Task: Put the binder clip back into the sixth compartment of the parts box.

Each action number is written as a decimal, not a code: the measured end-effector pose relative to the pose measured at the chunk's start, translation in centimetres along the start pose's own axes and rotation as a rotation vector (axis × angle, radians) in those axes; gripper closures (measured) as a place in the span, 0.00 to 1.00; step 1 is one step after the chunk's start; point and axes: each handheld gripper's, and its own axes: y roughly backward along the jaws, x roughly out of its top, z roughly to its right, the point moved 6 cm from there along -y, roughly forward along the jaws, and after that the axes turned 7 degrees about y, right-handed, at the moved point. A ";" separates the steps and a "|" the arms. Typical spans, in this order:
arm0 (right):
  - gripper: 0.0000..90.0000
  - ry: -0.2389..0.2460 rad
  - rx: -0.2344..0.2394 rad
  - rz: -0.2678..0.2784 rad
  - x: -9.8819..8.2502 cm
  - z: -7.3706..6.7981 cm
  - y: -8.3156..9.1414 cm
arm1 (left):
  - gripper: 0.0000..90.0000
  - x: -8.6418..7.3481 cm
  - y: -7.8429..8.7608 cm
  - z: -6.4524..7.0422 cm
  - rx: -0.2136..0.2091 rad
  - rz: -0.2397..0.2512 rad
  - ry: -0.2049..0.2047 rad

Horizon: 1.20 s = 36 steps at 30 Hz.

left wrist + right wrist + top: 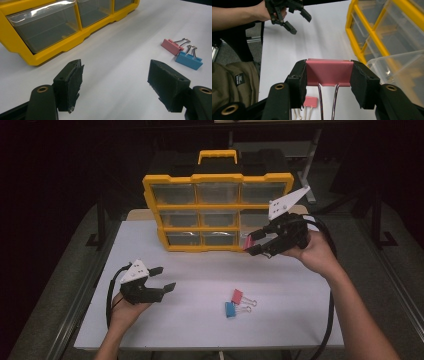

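A large pink binder clip (328, 72) is held sideways between the pads of my right gripper (328, 75), its wire handles hanging down. From the high view, that right gripper (252, 243) hangs raised in front of the lower right drawer of a yellow drawer organizer (218, 212); the pink clip (247, 243) peeks out at its tips. My left gripper (164, 279) rests low at the table's left, open and empty, its jaws wide apart (115, 82). A small pink clip (237, 296) and a blue clip (230, 309) lie side by side on the white table (200, 275).
The organizer stands upright at the back of the table, with clear drawers and a yellow handle (217, 156) on top. Its lower right drawer (402, 72) is pulled out and looks empty. An olive bag (234, 82) lies off the table's edge. Dark floor surrounds the table.
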 end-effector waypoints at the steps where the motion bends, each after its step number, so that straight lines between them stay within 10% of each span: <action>1: 0.54 -0.004 -0.001 -0.002 0.2 0.2 0.1 | 0.31 0.0 0.0 0.0 0.000 -0.001 -0.001; 20: 0.54 -0.014 -0.080 -0.016 4.0 4.6 2.5 | 0.31 0.0 0.3 -0.2 0.000 0.006 0.018; 36: 0.54 -0.092 -0.140 -0.055 2.1 8.4 2.0 | 0.31 -0.2 0.4 -0.3 0.001 -0.001 0.011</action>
